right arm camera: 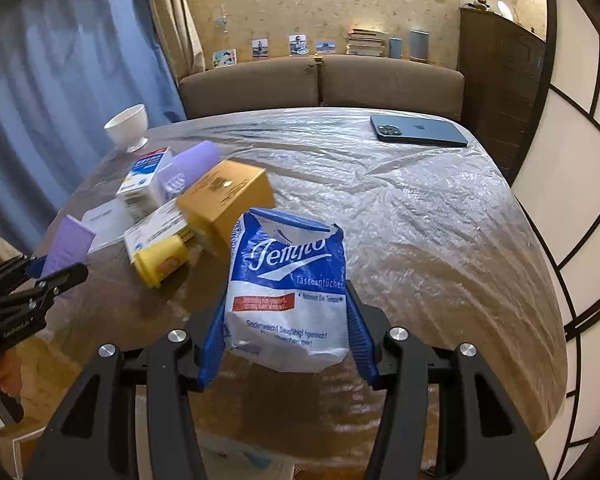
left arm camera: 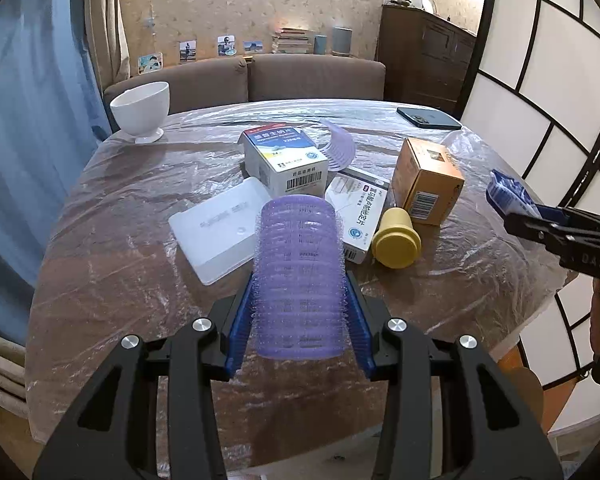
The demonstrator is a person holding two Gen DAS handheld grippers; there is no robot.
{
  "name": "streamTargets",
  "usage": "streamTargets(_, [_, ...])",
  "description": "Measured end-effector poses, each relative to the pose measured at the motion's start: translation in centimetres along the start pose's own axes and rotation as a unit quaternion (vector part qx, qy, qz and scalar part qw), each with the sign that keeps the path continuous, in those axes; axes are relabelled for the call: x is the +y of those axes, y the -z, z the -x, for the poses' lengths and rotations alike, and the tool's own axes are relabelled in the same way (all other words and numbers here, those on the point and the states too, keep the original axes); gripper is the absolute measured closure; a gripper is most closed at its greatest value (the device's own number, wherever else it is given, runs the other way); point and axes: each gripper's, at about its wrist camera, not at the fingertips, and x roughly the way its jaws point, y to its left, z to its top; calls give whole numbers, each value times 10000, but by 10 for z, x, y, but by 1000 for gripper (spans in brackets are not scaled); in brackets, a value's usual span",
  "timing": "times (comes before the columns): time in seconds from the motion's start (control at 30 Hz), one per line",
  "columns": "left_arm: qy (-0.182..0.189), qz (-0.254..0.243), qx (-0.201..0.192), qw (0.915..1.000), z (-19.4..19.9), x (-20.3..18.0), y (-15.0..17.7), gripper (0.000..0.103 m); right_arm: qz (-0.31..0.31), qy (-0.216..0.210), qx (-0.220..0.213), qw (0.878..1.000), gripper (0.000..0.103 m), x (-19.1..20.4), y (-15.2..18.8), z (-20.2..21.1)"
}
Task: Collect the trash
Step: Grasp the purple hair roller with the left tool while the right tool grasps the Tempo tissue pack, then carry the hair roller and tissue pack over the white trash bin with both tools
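My left gripper (left arm camera: 299, 280) is shut on a purple hair roller (left arm camera: 299, 272) and holds it above the near part of the table. It also shows at the left in the right wrist view (right arm camera: 69, 246). My right gripper (right arm camera: 286, 300) is shut on a blue and white Tempo tissue pack (right arm camera: 288, 292), torn open at the top, held above the table. It shows at the right in the left wrist view (left arm camera: 512, 194). On the table lie two white medicine boxes (left arm camera: 286, 160) (left arm camera: 358, 210), an orange box (left arm camera: 426, 180), a yellow cap (left arm camera: 396, 236) and a second purple roller (left arm camera: 340, 148).
The table (right arm camera: 420, 220) is covered in clear plastic film. A white bowl (left arm camera: 141, 110) stands at the far left, a white flat case (left arm camera: 220, 228) near the middle, a dark phone (right arm camera: 418, 130) at the far right. A brown sofa (left arm camera: 252, 78) stands behind the table.
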Motion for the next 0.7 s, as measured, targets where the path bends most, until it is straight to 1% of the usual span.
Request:
streamTargets(0.4, [-15,-93,121,9999,6,-3,14,59,123,-332,210,9992,51,19,24,10])
streamTargets(0.7, [-6,-154,272,9995,9,-7,27,59,322,-411,332,9981,51,35,37,12])
